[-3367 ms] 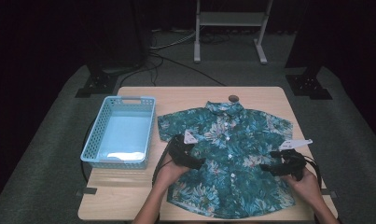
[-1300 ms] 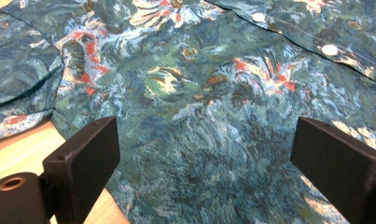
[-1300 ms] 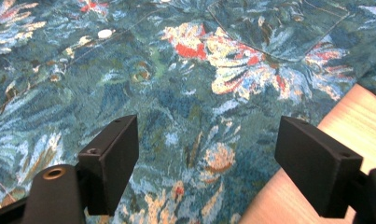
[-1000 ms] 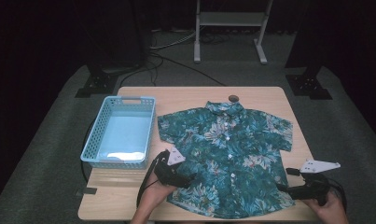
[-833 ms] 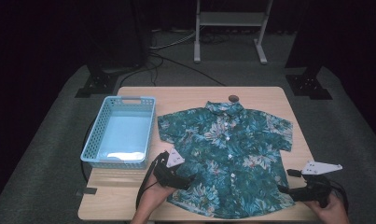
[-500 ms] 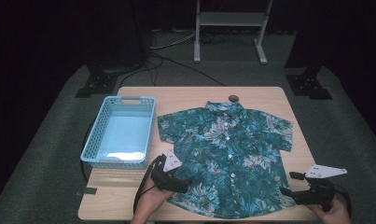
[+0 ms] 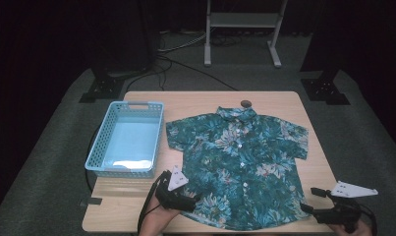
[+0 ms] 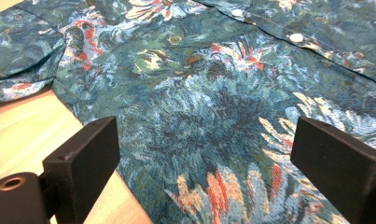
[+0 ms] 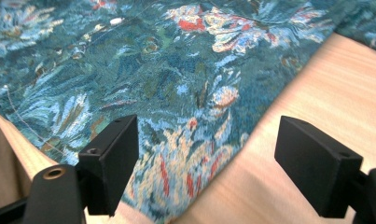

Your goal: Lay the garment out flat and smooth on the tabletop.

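Left gripper [image 8: 204, 154] wide above shirt's [image 8: 213, 84] hem

Wooden counter [image 7: 136, 209], centre of frame, bearing a shirt [image 7: 240, 162] spread flat at centre-right, a basket [image 7: 104, 140] at left, and a small round disc [image 7: 245, 103] just above the collar.

Lying on the wooden table [image 7: 136, 201]: one teal floral short-sleeved shirt [image 7: 240, 164], one light-blue perforated plastic basket [image 7: 127, 140], one small round brown knob [image 7: 245, 103] at the far edge
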Motion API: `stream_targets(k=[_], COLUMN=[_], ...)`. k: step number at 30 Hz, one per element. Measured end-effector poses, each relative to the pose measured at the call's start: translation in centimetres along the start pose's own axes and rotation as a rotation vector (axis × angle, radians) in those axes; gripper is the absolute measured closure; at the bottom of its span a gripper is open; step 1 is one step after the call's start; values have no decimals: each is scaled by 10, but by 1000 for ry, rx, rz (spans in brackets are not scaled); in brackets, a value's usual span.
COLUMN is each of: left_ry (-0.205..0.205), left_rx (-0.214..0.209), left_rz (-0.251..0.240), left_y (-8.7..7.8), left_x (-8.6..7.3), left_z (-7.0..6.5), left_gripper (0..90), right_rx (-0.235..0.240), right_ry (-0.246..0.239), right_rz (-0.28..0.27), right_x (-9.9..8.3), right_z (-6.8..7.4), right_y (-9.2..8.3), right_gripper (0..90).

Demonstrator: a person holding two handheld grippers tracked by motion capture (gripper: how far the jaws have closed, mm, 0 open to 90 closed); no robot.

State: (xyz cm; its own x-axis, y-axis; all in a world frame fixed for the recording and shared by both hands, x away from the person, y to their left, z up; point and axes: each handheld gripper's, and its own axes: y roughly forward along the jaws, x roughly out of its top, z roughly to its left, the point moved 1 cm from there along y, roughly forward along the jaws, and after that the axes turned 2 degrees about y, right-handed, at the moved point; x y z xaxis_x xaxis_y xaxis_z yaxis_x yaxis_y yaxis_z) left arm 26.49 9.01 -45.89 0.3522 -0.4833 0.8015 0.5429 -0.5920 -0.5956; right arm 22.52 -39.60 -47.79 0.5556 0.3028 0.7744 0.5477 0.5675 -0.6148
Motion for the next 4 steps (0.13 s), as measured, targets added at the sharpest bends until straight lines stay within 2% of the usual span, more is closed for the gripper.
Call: stream_targets(k=[4], left_ry=[-13], left_rx=[-8], left_rz=[5], left_y=[-1], left_x=[-5], left_z=[0], left_gripper=[75], right_rx=[-7], right_ry=[26], right_rz=[-12], right_x=[-9], right_z=[1], right_y=[-5], right_gripper=[209])
